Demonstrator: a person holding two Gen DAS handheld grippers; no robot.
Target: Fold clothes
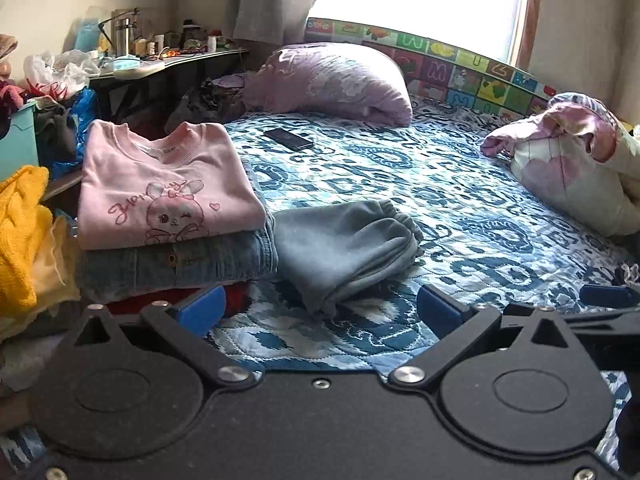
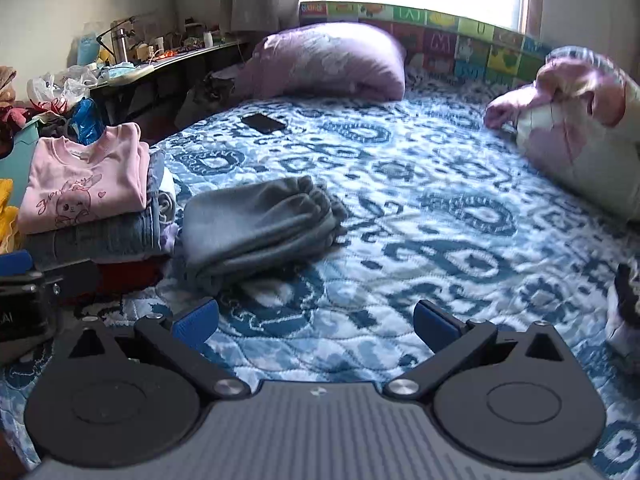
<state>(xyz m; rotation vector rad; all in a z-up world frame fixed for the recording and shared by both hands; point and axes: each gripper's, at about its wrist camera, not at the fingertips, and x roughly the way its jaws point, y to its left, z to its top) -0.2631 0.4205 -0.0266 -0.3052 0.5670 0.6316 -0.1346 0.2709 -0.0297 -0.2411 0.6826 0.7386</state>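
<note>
Hand-held gripper [image 1: 320,308] before unreadable-script sweatshirt [image 1: 160,184]

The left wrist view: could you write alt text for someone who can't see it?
An open left gripper hovers over a blue patterned quilt, facing folded grey sweatpants beside a stack topped by a pink bunny sweatshirt. A phone and pillows lie beyond.

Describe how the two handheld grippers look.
The left gripper has blue finger pads on black linkage arms, silver pivot screws and an all-black body with round housings. The right gripper looks alike, but its centre plate is ribbed grey.
</note>
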